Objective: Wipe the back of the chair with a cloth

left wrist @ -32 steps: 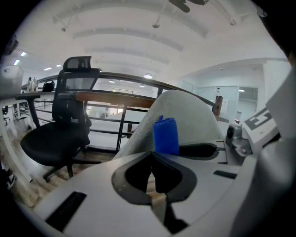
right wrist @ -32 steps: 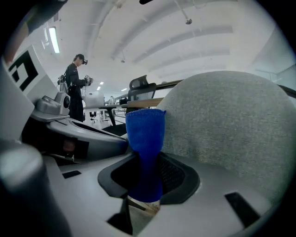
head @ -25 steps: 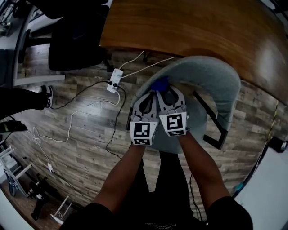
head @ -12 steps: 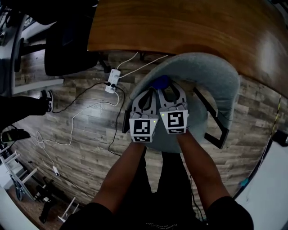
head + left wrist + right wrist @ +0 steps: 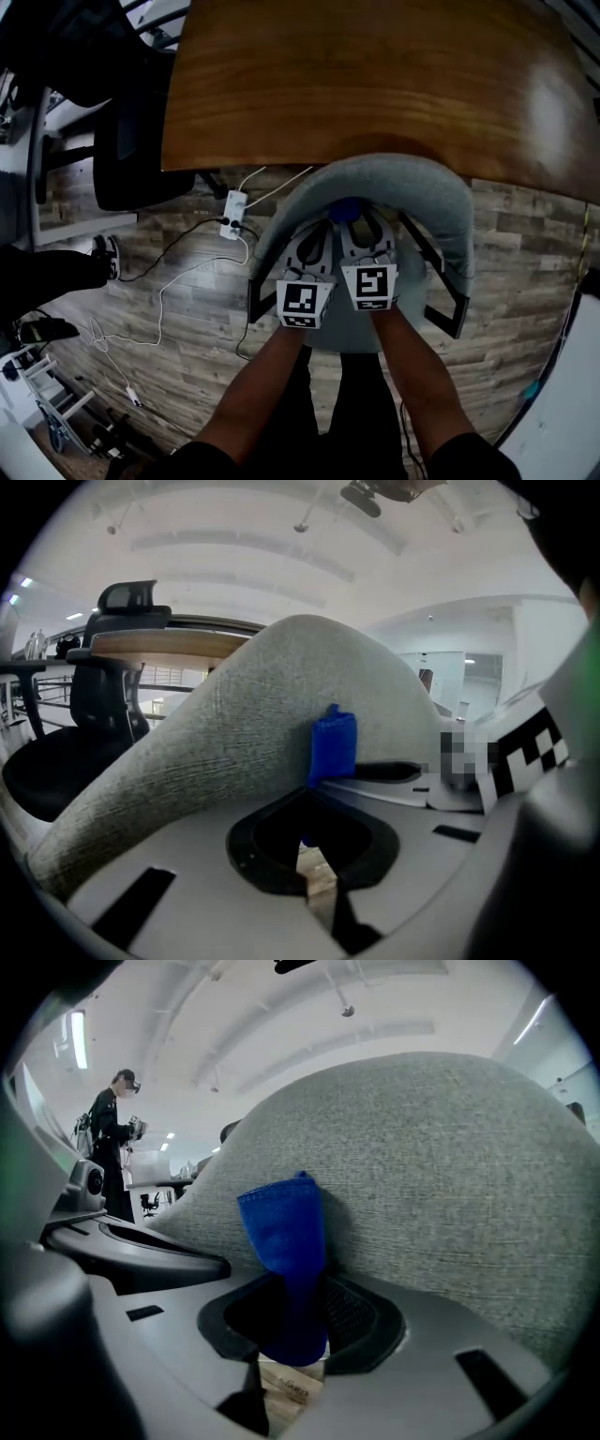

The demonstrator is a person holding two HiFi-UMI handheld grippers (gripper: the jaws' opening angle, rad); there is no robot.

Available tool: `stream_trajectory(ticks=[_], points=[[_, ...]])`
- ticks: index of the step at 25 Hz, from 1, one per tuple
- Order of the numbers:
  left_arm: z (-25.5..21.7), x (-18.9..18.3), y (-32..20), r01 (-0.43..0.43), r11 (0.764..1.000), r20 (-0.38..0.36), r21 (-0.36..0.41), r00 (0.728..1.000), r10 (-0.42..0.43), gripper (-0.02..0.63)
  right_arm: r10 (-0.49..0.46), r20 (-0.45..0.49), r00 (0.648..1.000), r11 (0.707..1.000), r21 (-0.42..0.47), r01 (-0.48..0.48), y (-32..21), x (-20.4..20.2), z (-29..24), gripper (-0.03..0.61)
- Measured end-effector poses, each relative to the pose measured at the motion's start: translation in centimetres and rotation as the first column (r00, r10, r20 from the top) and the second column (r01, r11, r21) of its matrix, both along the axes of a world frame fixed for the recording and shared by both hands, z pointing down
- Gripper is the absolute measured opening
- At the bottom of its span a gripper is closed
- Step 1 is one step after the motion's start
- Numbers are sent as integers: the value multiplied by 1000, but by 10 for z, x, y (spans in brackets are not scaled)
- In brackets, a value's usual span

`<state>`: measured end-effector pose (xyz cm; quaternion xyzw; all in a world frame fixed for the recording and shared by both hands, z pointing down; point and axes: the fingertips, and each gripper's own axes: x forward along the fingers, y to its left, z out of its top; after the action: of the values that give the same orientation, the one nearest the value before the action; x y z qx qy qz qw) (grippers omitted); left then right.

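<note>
On my right gripper (image 5: pixel 361 223) the fingers are clamped on a small blue cloth (image 5: pixel 281 1232), which is pressed against the inner face of the curved grey fabric chair back (image 5: pixel 398 173). My left gripper (image 5: pixel 316 232) sits just beside it, fingers together on nothing. A brown wooden desk (image 5: pixel 375 75) lies beyond.

The grey chair back (image 5: pixel 375 173) curves close round the front of both claws, and the blue cloth (image 5: pixel 281 1232) is pressed against it, so you cannot go forward. The left claw (image 5: pixel 322 228) and right claw (image 5: pixel 361 220) sit side by side with hardly a gap between them. The wooden worktop (image 5: pixel 356 84) stands just beyond the back. Black arm frames (image 5: pixel 448 319) hem you in at either side. There is room above the back's top edge. To your left, cables (image 5: pixel 159 305) and a power strip (image 5: pixel 232 208) lie across the floor (image 5: pixel 187 347).
</note>
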<state>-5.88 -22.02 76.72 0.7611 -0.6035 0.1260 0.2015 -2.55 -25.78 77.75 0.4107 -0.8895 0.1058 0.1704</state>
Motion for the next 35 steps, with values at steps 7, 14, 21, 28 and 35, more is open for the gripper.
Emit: stream_trajectory(ticks=[7,14,21,28,35], points=[[0,32,-19,-78,997,14,6,997,78,3,125,-44,991,992,-3,-125,-14,49,7,120],[2,82,-29,-222,975,31,-13,974,223,3,261,-40,964,965,-24,-263,-15,99,13,120],[3,129,-27,-324,946,-4,-21,946,324,3,354,-45,934,934,-35,-355,-11,137,12,120],[-3,159,-21,-389,921,-5,-24,921,389,3,468,-42,883,881,-52,-470,3,176,9,120],[-6,180,-9,-473,880,64,-46,877,476,3,562,-27,827,825,-63,-562,22,208,5,120]])
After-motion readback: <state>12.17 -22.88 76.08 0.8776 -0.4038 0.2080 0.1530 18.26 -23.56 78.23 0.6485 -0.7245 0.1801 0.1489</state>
